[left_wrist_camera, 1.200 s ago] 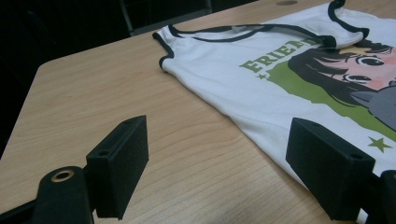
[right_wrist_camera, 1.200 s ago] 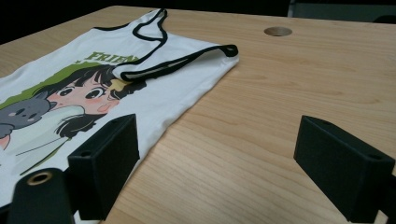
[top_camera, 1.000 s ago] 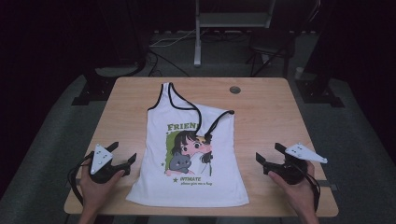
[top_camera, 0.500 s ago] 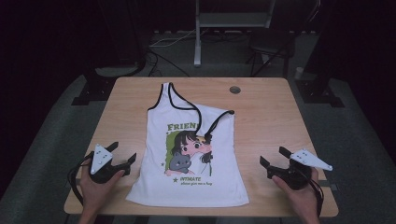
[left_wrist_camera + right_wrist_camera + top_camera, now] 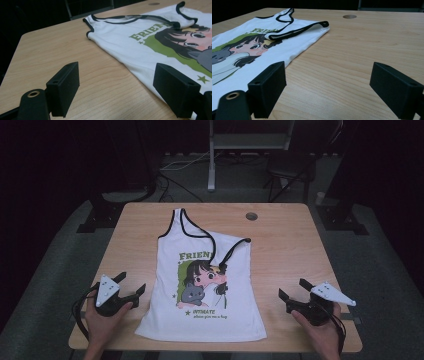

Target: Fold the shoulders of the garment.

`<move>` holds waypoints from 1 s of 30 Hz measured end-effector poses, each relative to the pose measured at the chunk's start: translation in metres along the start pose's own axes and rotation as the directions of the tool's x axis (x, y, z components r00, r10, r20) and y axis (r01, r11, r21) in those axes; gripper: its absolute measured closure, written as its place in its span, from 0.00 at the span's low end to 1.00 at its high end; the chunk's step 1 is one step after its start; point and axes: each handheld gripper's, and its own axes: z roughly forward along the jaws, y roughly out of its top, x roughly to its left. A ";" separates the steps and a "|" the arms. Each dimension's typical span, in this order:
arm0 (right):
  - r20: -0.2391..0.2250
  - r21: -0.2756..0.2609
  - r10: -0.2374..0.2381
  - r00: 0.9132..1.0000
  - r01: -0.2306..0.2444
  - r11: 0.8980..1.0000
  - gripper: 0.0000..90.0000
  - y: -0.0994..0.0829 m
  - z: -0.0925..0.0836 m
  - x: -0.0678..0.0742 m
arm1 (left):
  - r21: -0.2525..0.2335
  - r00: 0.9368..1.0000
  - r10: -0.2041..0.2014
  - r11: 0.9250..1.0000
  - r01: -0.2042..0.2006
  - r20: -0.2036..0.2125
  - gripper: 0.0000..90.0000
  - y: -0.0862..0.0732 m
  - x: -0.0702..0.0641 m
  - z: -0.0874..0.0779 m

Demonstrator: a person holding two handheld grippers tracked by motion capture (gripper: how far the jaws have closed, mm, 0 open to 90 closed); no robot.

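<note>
A white tank top (image 5: 202, 285) with black trim and a cartoon girl print lies flat in the middle of the wooden table (image 5: 280, 245). Its right shoulder strap is folded down over the print (image 5: 225, 255). My left gripper (image 5: 131, 285) rests open on the table just left of the top's lower hem, nothing between its jaws. My right gripper (image 5: 295, 290) sits open near the front right edge, well clear of the cloth. The left gripper view shows the top's (image 5: 160, 42) side edge beside my jaws. In the right gripper view the folded strap (image 5: 297, 28) lies ahead to the left.
A round cable hole (image 5: 251, 216) is set in the table near the far edge. Dark floor, chair legs and a stand base (image 5: 212, 180) lie beyond the table. Bare wood stretches on both sides of the top.
My right gripper has drawn back toward the front right corner of the table. The left gripper and the tank top have stayed put.
</note>
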 end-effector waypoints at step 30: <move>-0.030 -0.018 -0.016 0.999 0.015 1.000 0.14 -0.001 -0.002 0.001 | -0.036 0.991 -0.050 0.998 0.055 0.124 0.23 0.120 0.028 0.068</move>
